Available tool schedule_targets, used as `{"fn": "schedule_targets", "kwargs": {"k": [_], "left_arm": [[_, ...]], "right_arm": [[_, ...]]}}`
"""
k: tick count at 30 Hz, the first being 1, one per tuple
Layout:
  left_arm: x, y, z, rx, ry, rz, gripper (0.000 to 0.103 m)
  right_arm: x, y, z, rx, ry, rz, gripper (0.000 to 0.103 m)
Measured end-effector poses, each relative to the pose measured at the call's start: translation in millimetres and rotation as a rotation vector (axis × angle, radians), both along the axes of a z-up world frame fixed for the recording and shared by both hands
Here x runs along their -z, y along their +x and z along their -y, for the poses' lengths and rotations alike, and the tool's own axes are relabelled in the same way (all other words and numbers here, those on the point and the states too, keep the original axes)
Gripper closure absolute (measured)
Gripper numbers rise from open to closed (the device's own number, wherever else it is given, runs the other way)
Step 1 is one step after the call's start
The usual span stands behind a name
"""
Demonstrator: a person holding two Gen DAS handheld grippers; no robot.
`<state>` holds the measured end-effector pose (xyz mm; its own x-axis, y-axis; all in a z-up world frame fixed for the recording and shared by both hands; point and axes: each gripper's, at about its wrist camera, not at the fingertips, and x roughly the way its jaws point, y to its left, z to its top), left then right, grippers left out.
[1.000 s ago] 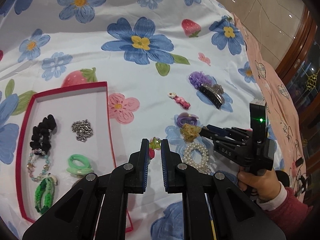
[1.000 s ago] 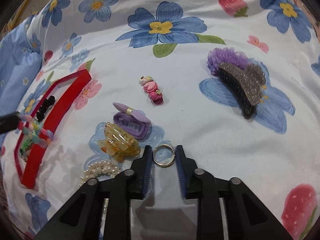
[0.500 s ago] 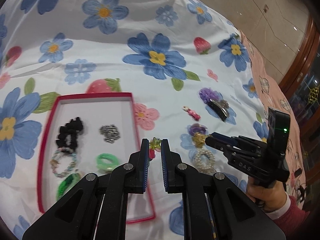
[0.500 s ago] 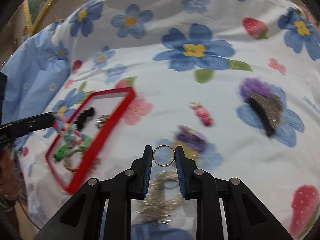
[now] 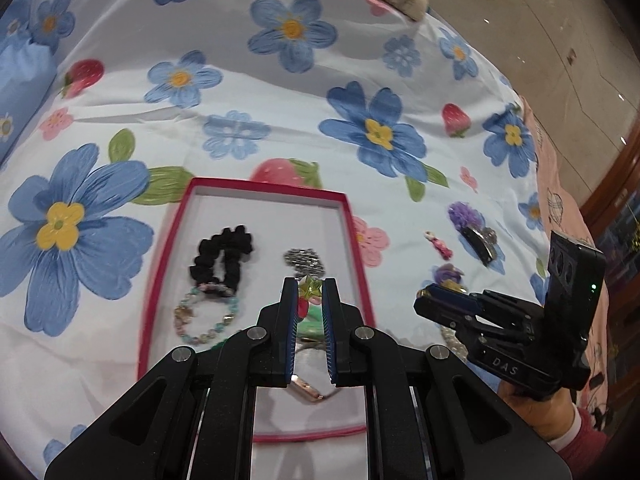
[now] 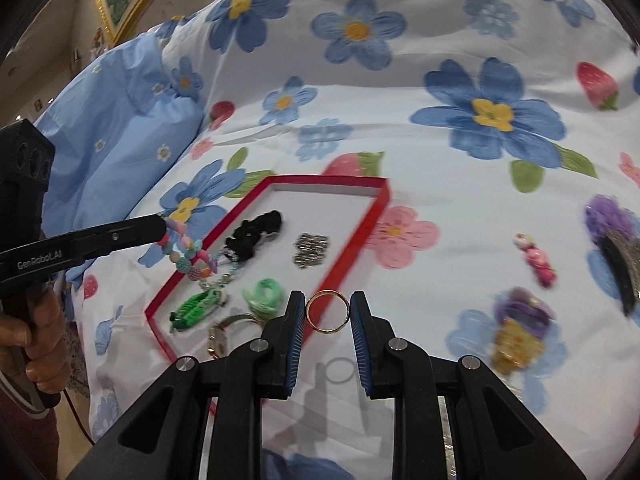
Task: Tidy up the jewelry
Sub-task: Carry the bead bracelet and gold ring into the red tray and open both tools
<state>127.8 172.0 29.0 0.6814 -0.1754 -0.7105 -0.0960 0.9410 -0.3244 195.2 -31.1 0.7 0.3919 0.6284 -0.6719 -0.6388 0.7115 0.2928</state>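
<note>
My left gripper (image 5: 308, 290) is shut on a colourful bead bracelet (image 6: 188, 250), which dangles over the near left part of the red-rimmed tray (image 5: 347, 216). In the left wrist view only its yellow star bead (image 5: 310, 285) shows between the pads. My right gripper (image 6: 327, 309) is shut on a gold ring (image 6: 327, 312), held upright in the air just above the tray's right rim (image 6: 352, 248). The tray holds a black scrunchie (image 5: 222, 256), a silver chain (image 5: 304, 260), a pale bead bracelet (image 5: 206, 316), a green hair tie (image 6: 264, 296), a green braided band (image 6: 196, 306) and a watch (image 6: 218, 338).
On the flowered sheet right of the tray lie a pink hair clip (image 6: 536, 260), a black claw clip on a purple scrunchie (image 5: 476, 232), and a purple clip beside an amber one (image 6: 516, 332). A blue pillow (image 6: 120, 120) lies at the left. The floor (image 5: 560, 40) lies beyond the bed's edge.
Both grippers have moved left from the loose items to the tray. The ring has come up off the sheet in the right gripper, and the bead bracelet has travelled with the left.
</note>
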Motion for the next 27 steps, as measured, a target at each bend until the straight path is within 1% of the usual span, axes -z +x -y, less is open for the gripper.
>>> {"fn": "schedule_targets", "kwargs": {"k": [8,12,14,16,21,27], "left_arm": [[10,11,-21,-0.023,-0.023,-0.012,0.093],[18,20,-30,-0.029,-0.061,-0.019,0.093],[24,25,-33,-0.023,-0.092,-0.025,0.093],[29,30,-35,-0.025,-0.108,-0.033,0.093],[50,38,-46,-0.051,-0.122,-0.07,0.093],[73,36,-63,-0.098,-0.133,-0.112,0.093]], "right_arm": [[5,10,-38,-0.053,-0.007,-0.012,0.08],[11,17,-57,-0.079,-0.024,-0.025,0.08],[17,19,-66,-0.09,-0.04,-0.028,0.08],[23,24,-74,-0.099,-0.058,-0.038,0.08],[35,31,-91,-0.122,-0.116,-0.05,0.08],[52,35,-106,-0.145,-0.194,-0.06,0.079]]}}
